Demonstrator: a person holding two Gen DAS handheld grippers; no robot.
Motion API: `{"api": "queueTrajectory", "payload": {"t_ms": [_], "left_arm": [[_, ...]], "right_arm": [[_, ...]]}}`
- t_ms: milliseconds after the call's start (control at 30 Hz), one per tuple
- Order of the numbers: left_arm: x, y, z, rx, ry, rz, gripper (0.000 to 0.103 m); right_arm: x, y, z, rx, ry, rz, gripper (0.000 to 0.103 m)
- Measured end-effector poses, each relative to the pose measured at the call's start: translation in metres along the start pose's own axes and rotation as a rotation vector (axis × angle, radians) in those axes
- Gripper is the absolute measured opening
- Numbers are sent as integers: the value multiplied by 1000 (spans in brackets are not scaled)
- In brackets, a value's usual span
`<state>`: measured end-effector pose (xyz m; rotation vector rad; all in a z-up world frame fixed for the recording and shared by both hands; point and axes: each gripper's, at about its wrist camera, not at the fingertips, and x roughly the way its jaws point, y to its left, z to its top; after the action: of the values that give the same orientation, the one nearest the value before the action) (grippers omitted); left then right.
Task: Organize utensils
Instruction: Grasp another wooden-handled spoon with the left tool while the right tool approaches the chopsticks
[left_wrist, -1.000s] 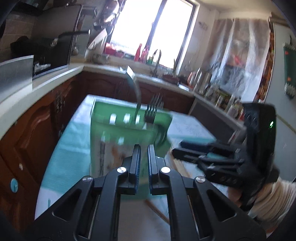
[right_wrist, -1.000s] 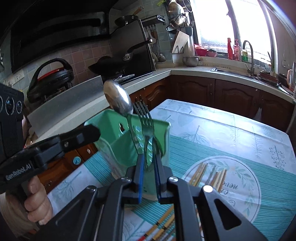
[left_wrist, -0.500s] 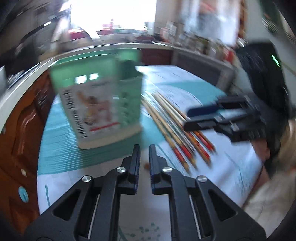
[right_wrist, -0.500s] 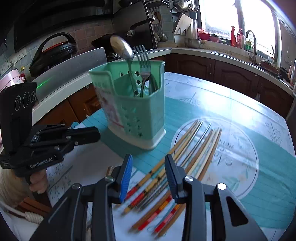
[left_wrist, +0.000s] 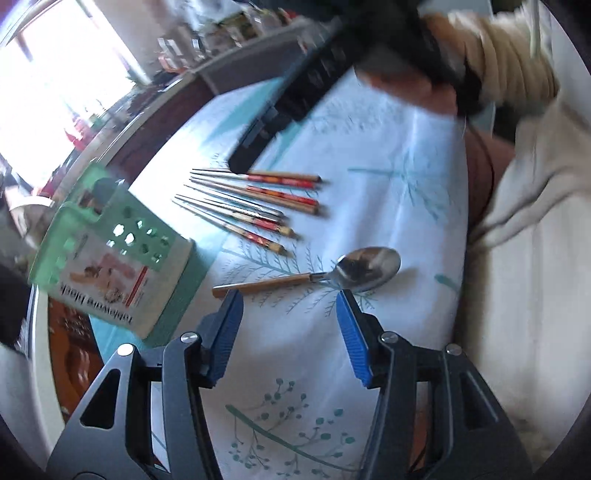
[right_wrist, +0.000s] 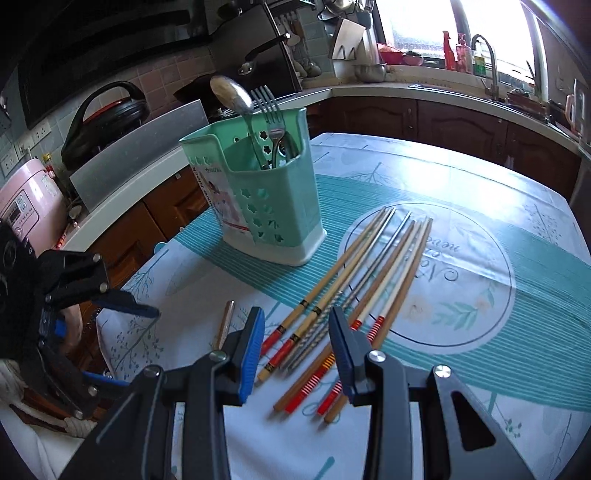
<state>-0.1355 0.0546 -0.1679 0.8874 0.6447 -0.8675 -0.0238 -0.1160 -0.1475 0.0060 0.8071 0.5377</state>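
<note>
While just spreading wider, left tool (left_wrist: 290, 299) empty above wooden-handled spoon (left_wrist: 332, 273) flat on table (left_wrist: 388, 155), tips either side of handle. Right tool (right_wrist: 297, 317) parted too, pinching nothing, over near ends of chopsticks (right_wrist: 369, 273). Green holder (right_wrist: 266, 199) upright at far left of chopsticks, with 1 spoon and 1 fork (right_wrist: 273, 118) inside.

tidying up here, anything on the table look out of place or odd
Nothing is spilled or damaged. A spoon and a fanned group of chopsticks lie loose on the cloth, while the green caddy stands upright, already holding another spoon and a fork.
</note>
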Motion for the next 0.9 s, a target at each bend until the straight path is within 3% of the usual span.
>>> {"api": "queueTrajectory", "payload": {"t_ms": [200, 367, 533, 633, 900], "left_arm": [[20, -16, 18, 146, 16, -31, 48], [40, -6, 36, 86, 38, -57, 32], [59, 21, 52, -28, 107, -184, 28], [68, 33, 64, -26, 166, -258, 18], [88, 44, 93, 8, 282, -361, 7]], "right_arm": [[-12, -1, -7, 8, -26, 9, 36], [-19, -7, -13, 36, -38, 7, 36], [-24, -18, -17, 67, -47, 8, 36], [-24, -25, -17, 86, -49, 12, 36], [-24, -39, -15, 124, -61, 17, 36]]}}
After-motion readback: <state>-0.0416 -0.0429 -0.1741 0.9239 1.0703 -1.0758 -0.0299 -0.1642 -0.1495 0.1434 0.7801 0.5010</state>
